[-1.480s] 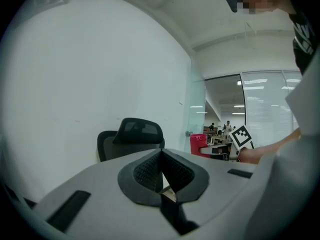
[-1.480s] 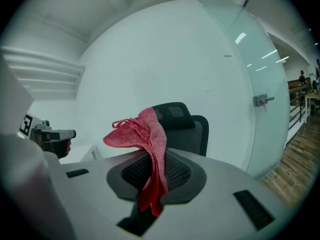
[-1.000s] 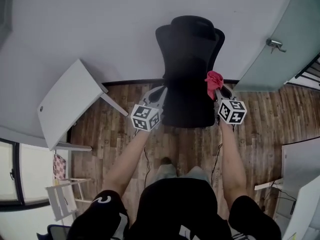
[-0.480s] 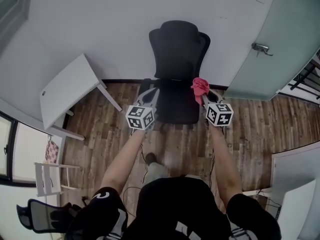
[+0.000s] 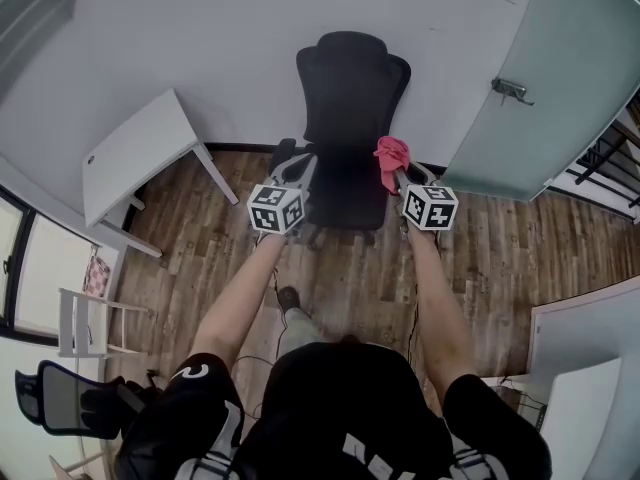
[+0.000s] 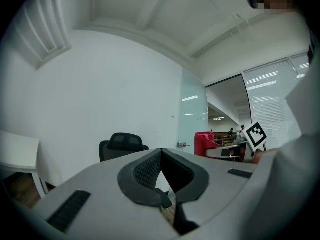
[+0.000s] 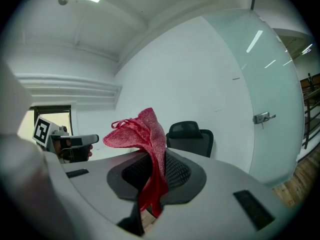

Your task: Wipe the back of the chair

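We are holding a gripper in each hand, and both are pointing toward the black chair [image 5: 350,98], which is standing in the upper middle of the head view with its back close to the white wall [image 5: 200,38]. The left gripper [image 5: 300,165] is sitting just left of the seat in that view. In its own view its fingers [image 6: 150,166] are pressing together at the tips and are carrying nothing. There the chair [image 6: 122,144] is showing small and well apart, left of centre.

The right gripper [image 5: 397,175] is hovering at the seat's right edge in the head view. Its fingers [image 7: 177,171] are pinching a red cloth [image 7: 142,134], which is rising above the tips in a crumpled fold while its lower end is hanging down between them. From above, the cloth [image 5: 390,153] is lying over the right side of the seat. In the right gripper view the chair [image 7: 190,136] is standing apart behind the cloth, so the cloth is not touching the back.

A white desk [image 5: 140,163] is standing at the left of the head view, a frosted glass door [image 5: 530,78] is filling the upper right, and a wooden floor [image 5: 500,248] is running under us.
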A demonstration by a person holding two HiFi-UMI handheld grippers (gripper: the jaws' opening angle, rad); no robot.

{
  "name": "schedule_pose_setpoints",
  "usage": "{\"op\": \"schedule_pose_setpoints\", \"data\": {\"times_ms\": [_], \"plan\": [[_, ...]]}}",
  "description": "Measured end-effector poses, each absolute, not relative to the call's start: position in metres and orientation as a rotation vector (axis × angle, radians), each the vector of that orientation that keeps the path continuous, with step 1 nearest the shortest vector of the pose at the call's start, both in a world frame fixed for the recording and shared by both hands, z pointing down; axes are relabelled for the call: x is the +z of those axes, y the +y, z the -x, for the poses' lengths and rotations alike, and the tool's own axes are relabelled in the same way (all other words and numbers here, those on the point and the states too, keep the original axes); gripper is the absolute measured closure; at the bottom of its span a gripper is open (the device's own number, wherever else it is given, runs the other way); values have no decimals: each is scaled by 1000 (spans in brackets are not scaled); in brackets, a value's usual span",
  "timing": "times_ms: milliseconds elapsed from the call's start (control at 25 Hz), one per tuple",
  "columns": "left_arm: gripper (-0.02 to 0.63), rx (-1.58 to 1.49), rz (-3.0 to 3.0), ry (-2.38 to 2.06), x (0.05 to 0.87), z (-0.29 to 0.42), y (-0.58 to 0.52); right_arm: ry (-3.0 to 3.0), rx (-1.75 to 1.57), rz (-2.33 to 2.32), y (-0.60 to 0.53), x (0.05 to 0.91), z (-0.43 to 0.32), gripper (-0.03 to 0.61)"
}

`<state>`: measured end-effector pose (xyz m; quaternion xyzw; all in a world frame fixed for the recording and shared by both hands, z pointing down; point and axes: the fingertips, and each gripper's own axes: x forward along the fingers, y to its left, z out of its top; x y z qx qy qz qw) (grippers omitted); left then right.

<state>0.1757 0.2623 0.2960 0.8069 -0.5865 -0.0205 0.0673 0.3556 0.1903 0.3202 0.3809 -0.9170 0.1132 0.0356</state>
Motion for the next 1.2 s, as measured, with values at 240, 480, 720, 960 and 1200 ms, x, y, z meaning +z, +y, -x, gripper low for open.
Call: {"op": "schedule_pose_setpoints", "data": {"times_ms": [240, 480, 720, 960, 1200], "plan": [[589, -61, -2424, -1763, 289, -190, 271, -2826, 290, -1132, 207, 308, -349, 509], [588, -39, -2443, -1758, 284, -199, 278, -2830, 273, -1097, 225, 307, -347, 509], [589, -33, -2450, -1758, 281, -201, 283, -2856, 280, -1097, 233, 299, -343, 509], [589, -14, -2456, -1752, 282, -199, 288, -2859, 277, -1075, 239, 299, -336, 509], [589, 10, -2456, -1751, 284, -198, 288, -2864, 275, -1073, 240, 297, -337, 509]]}}
